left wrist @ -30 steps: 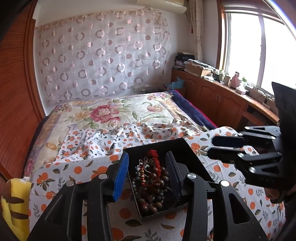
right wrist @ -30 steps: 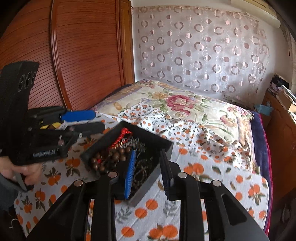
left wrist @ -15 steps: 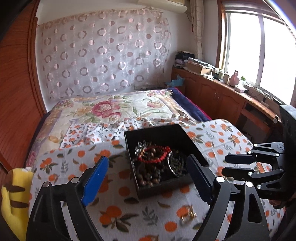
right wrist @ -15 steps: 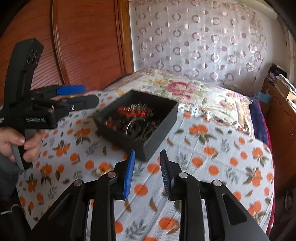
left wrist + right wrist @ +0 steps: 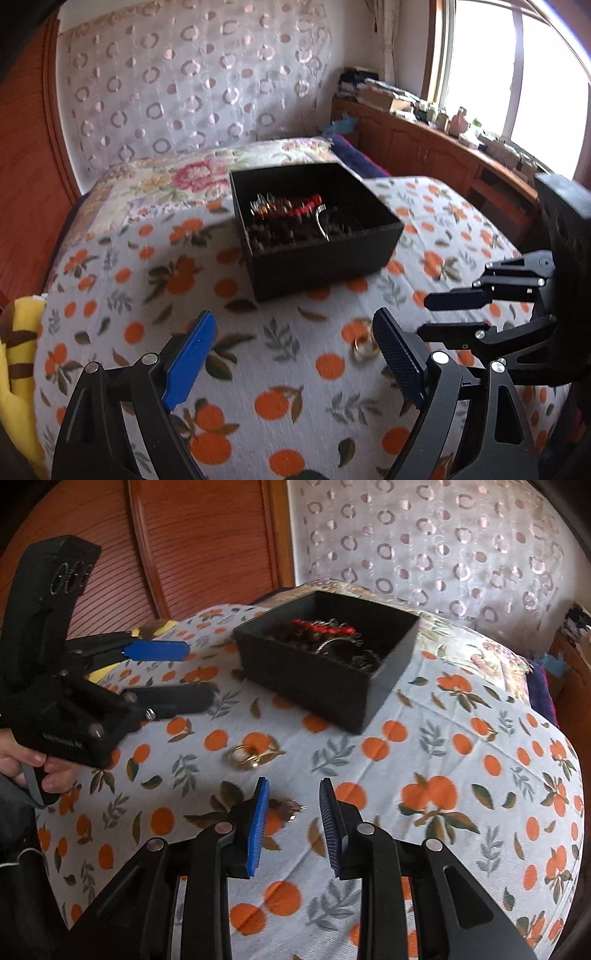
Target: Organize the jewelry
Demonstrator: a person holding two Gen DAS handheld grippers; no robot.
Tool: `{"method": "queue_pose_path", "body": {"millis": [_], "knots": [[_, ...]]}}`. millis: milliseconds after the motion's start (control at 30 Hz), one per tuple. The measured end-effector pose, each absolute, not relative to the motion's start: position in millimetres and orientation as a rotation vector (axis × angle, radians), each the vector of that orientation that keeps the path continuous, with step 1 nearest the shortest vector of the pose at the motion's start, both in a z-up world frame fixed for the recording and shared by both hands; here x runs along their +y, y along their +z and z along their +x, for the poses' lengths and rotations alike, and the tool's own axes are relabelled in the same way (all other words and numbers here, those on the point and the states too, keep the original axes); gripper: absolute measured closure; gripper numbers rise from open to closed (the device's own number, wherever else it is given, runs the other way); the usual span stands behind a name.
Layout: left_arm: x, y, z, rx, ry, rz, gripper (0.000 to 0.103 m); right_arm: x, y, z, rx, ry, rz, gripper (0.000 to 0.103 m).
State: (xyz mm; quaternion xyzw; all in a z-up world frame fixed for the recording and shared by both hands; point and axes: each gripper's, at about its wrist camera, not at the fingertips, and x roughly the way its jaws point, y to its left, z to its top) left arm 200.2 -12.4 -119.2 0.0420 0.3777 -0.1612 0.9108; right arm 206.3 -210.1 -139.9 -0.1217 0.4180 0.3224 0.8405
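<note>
Just ahead of right tool (image 5: 293,801) (open): rings (image 5: 247,756)

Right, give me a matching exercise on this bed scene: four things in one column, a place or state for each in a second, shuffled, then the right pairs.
Things:
1. black box
2. gold rings
3. left gripper
4. right gripper

Place or state:
a. jaws wide apart, nothing between them
b. loose on the orange-print sheet, outside the box
c. filled with bead bracelets
d. jaws narrowly apart, nothing gripped

Pairs: 1-c, 2-b, 3-a, 4-d
</note>
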Motion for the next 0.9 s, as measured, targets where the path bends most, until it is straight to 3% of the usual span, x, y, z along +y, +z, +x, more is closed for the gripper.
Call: {"method": "queue_pose_path", "body": {"millis": [167,300,567,733,900], "knots": [[-20,-130,200,0.817,-0.348,0.108,0.020,-202,-147,203,0.893,0.658,-0.333,0.073],[-29,-133,201,0.835,-0.360,0.138,0.020,-204,-145,202,0.891,0.664,-0.342,0.091],[-49,-138,202,0.861,-0.408,0.167,0.022,-220,-142,206,0.881,0.639,-0.305,0.091],[-57,-142,204,0.892,-0.414,0.185,0.045,-225,-140,208,0.873,0.622,-0.292,0.091],[-66,-144,203,0.892,-0.419,0.215,0.059,-228,-140,212,0.869,0.608,-0.281,0.091]]}}
